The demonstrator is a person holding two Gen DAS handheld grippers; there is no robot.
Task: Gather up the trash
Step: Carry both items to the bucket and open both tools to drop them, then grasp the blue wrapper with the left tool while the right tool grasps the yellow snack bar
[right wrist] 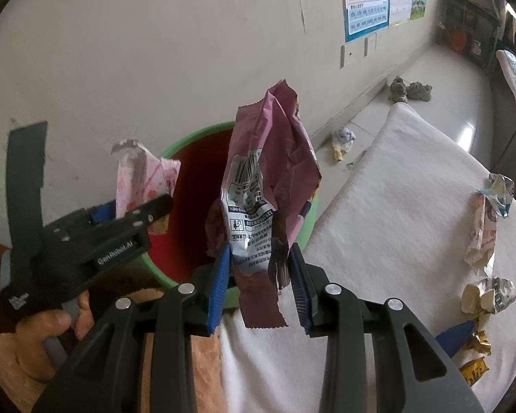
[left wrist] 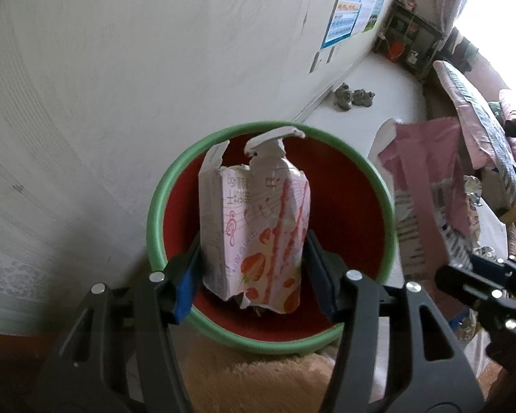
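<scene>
- My left gripper (left wrist: 253,265) is clamped on a crumpled pink-and-white drink carton printed with strawberries and music notes (left wrist: 254,230), pads pressing both of its sides.
- I see the carton upright, its torn white top flaps pointing away from me, held directly over the mouth of a round bin with a green rim and dark red inside (left wrist: 371,172).
- The bin stands against a pale wall (left wrist: 120,69), just beside the edge of a surface covered with a white cloth (right wrist: 395,189).
- My right gripper (right wrist: 259,275) is gripping a crinkled maroon foil snack wrapper with a silver barcode panel (right wrist: 271,186); the blue ribbed pads (right wrist: 220,285) pinch its lower part and a strip of it hangs below them.
- From the right wrist camera the wrapper sits in front of the bin's near rim, close to the opening; whether it is fully over the mouth I cannot tell.
- In that same view the left gripper appears at the left with the carton poking out past it, and a person's hand (right wrist: 51,323) holds its handle.
- More crumpled wrappers (right wrist: 488,296) lie on the white cloth at the right edge, well apart from the bin.
- Another crumpled scrap (right wrist: 342,139) lies on the pale floor near the wall.
- A pair of grey shoes (left wrist: 354,98) sits on the floor by the baseboard, farther along the wall.
</scene>
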